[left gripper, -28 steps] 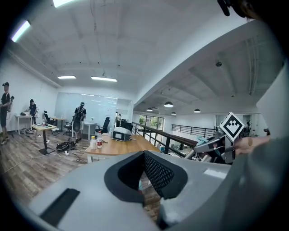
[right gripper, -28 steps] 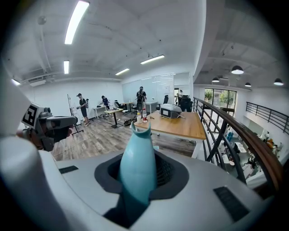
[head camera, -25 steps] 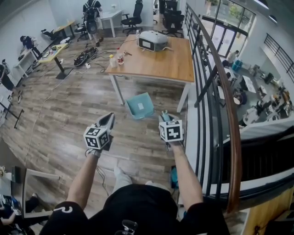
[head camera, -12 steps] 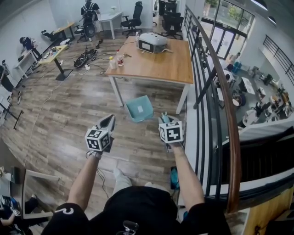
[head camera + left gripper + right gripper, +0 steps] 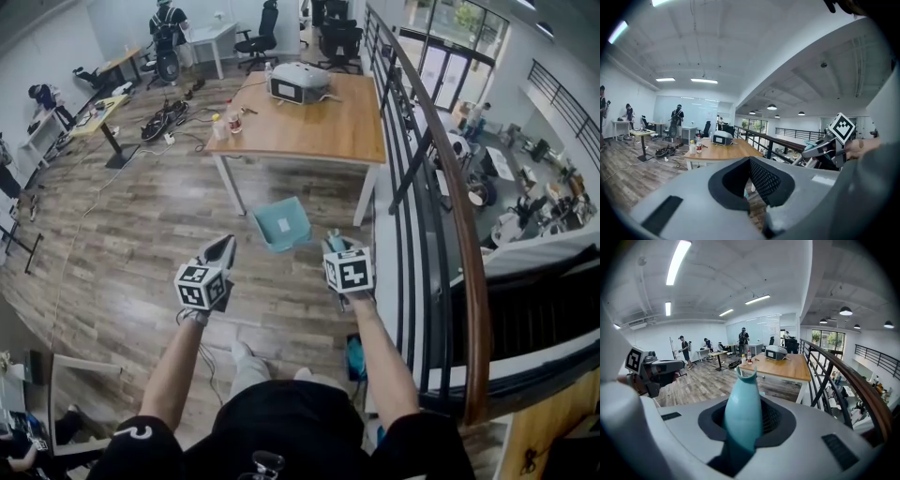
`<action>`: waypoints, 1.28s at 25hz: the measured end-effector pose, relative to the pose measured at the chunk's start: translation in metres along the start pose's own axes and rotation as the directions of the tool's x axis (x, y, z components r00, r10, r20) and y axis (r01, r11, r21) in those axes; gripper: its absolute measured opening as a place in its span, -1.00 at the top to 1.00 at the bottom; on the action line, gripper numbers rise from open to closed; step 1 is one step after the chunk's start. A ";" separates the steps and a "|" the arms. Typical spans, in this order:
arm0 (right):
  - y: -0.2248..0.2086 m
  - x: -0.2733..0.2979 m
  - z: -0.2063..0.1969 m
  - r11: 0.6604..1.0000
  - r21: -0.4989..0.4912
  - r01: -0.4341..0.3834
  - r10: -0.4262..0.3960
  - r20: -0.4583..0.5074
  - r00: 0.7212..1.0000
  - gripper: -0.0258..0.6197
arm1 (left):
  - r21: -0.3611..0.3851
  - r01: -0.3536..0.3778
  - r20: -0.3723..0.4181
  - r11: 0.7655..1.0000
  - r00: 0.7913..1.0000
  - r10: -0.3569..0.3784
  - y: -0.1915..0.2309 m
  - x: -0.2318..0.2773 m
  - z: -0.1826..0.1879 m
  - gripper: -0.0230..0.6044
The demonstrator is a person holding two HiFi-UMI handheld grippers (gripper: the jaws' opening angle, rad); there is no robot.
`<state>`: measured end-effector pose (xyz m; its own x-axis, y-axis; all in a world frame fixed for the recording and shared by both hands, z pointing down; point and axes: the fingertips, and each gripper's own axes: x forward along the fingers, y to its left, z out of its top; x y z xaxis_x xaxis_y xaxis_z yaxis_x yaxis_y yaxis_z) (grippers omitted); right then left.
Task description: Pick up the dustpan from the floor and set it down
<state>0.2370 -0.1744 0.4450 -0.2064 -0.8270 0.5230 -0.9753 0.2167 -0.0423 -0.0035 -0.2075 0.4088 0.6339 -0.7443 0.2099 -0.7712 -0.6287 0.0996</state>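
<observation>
Since the right gripper [image 5: 333, 242] is pinching a teal handle [image 5: 743, 413] that stands up between its jaws, the pickup seems to turn on the left gripper [image 5: 223, 246], whose jaws stand apart with nothing between them. The teal dustpan [image 5: 283, 223] lies on the wood floor [image 5: 141, 234], just in front of the desk [image 5: 309, 127] and between its two near legs, touched by neither gripper.

In the head view the dustpan sits ahead of both grippers and roughly between the lines they point along. It is ahead and to the right of the left gripper, ahead and to the left of the right one, and a little nearer the right. Both grippers are held up in front of the standing person, so the dustpan is also well below them.

What the teal handle belongs to I cannot tell, as its lower end is hidden inside the gripper; it is apart from the dustpan. The dustpan looks squarish and lies slightly askew to the desk's edge. No handle of its own can be made out from here, so its long axis is unclear.

My judgement is that the pickup has not begun. The free left gripper would need to travel forward, rightward and down to reach the dustpan's rim.
</observation>
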 end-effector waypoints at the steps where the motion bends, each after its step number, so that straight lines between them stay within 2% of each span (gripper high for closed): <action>1: -0.003 -0.001 -0.002 1.000 0.003 0.005 -0.004 -0.002 1.000 0.67 | 0.001 0.006 -0.003 1.000 1.000 -0.006 -0.003 0.002 -0.001 0.93; 8: -0.014 -0.009 -0.019 0.998 0.046 0.030 -0.029 -0.021 0.999 0.66 | 0.035 0.066 -0.040 0.997 0.997 -0.065 -0.024 0.018 -0.012 0.93; 17: -0.044 -0.001 -0.042 0.989 0.086 0.121 -0.116 -0.069 0.991 0.66 | 0.014 0.152 -0.075 0.988 0.986 -0.151 -0.034 0.053 -0.027 0.93; 23: -0.057 0.018 -0.061 0.978 0.120 0.172 -0.159 -0.114 0.981 0.66 | -0.018 0.195 -0.107 0.981 0.975 -0.196 -0.020 0.078 -0.044 0.93; 32: -0.082 0.076 -0.113 0.959 0.157 0.235 -0.198 -0.224 0.954 0.66 | -0.037 0.232 -0.170 0.972 0.957 -0.235 0.002 0.127 -0.094 0.93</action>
<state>0.3105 -0.1968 0.5842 0.0133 -0.7159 0.6981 -0.9964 -0.0681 -0.0508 0.0700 -0.2818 0.5273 0.7782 -0.5260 0.3431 -0.6045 -0.7755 0.1820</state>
